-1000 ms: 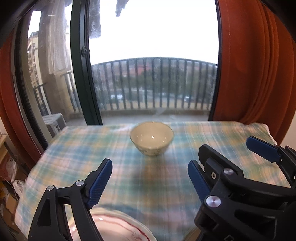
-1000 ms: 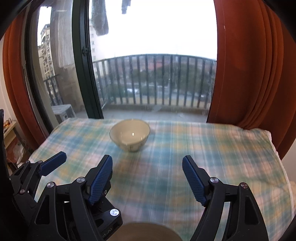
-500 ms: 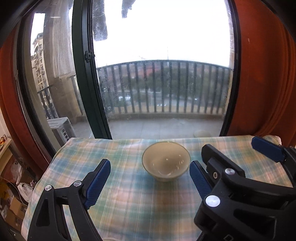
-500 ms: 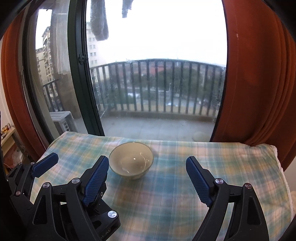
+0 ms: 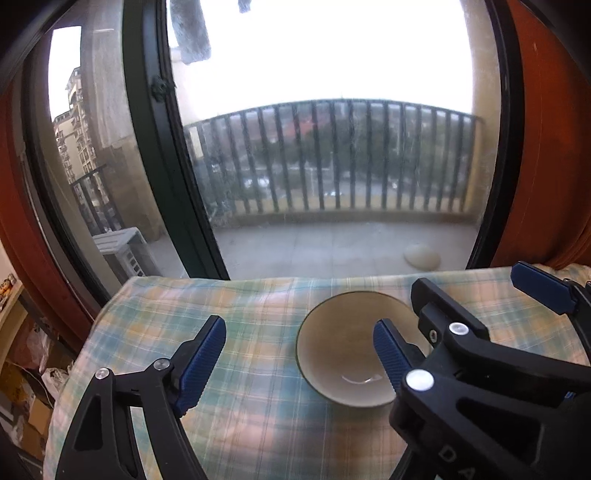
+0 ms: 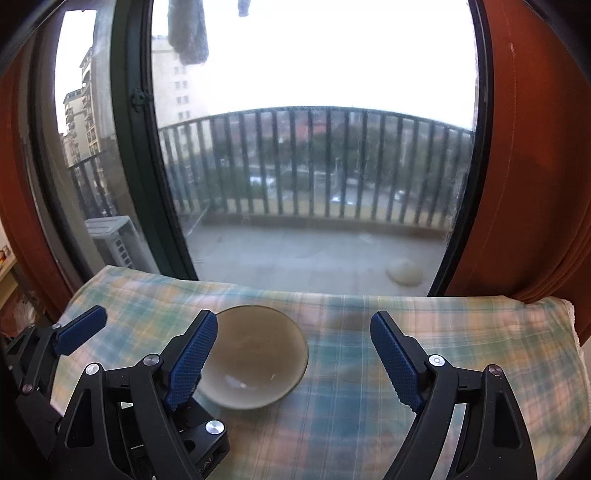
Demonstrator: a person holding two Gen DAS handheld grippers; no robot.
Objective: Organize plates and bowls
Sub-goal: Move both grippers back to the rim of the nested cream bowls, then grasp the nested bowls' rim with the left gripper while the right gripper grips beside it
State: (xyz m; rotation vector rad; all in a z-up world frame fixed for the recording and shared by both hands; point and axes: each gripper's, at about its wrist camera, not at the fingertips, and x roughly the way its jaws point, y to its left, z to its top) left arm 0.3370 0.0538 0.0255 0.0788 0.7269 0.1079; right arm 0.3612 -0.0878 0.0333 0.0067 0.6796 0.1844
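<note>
Bowl (image 5: 347, 354) sits between your two claws, left claw (image 5: 295, 354) and right claw (image 6: 291, 358) both spread apart and empty, placed to flank it on the checked tabletop (image 6: 369, 424).

You're in a lived-in high-rise flat, your table under a checked cloth (image 6: 369, 424) pushed up against a dark-framed balcony door (image 6: 136, 155), with orange curtains (image 6: 532, 147) either side, railings (image 6: 332, 162) outside, laundry (image 6: 186, 29) hanging above, and apartment blocks (image 6: 79, 122) across the way.

A bowl (image 5: 345, 354) sits on the tablecloth (image 5: 240, 424), window (image 5: 325, 147) behind.
</note>
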